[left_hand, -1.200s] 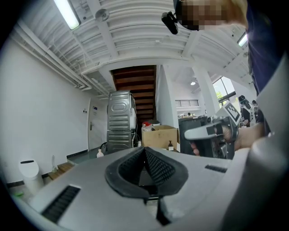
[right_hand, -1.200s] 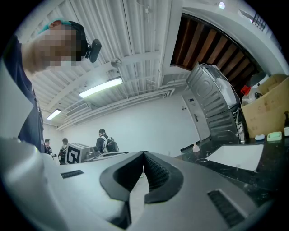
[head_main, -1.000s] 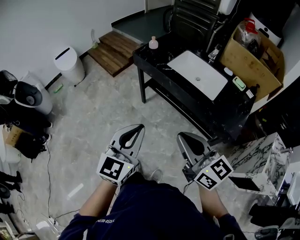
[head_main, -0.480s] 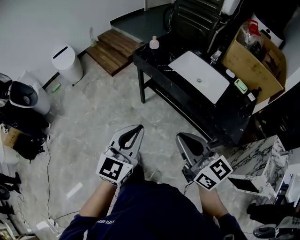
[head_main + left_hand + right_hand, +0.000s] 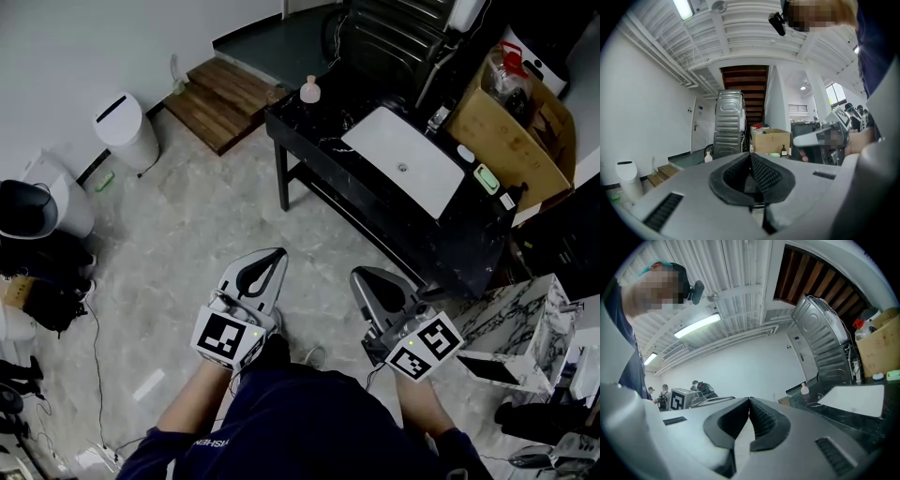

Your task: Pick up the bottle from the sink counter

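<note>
Black desk [image 5: 302, 120] carries the pale bottle [image 5: 308, 90] upright at its far corner (just left of the white sink [image 5: 403, 161]). Left tool [image 5: 270, 258] and right tool [image 5: 368, 278] hang well short of it, both closed tight, gripping nothing.

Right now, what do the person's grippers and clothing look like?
Both the left gripper and right gripper are light grey tapering shells with black ribbed pads. Each carries a white cube with black square markers. The person wears a dark navy top with small white lettering on one sleeve.
</note>
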A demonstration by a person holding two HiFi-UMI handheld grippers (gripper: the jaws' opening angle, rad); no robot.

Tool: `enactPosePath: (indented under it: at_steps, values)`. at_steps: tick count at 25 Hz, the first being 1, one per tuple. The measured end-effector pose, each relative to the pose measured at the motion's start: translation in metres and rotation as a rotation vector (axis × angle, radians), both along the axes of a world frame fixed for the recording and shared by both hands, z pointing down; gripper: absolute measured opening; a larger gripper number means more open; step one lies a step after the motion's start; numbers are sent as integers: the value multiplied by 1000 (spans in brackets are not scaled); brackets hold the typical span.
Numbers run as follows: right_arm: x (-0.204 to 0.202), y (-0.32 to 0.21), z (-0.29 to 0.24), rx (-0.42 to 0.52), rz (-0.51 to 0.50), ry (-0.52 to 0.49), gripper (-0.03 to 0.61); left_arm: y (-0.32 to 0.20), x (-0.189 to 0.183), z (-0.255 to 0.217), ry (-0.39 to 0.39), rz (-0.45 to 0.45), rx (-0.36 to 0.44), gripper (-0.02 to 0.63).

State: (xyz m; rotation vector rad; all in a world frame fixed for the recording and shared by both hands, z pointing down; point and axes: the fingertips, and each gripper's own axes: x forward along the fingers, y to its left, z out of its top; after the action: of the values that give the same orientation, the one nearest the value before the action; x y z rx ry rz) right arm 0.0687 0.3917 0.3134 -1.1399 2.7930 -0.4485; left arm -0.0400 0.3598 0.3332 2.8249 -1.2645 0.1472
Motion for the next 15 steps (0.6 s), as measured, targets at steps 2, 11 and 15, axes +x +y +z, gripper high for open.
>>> enactPosePath:
  at_steps: [2,11,15]
  values:
    - [-7,-11,3,-6,5,2,23,-13,-7,2,1,6,-4,8]
    - [-31,-64,11,-31,37,11,23,-67,-29,13,3,40,-21,8]
    - [-41,-83,11,-38,50,19,23,-88,-40,13,10,47,-18,8]
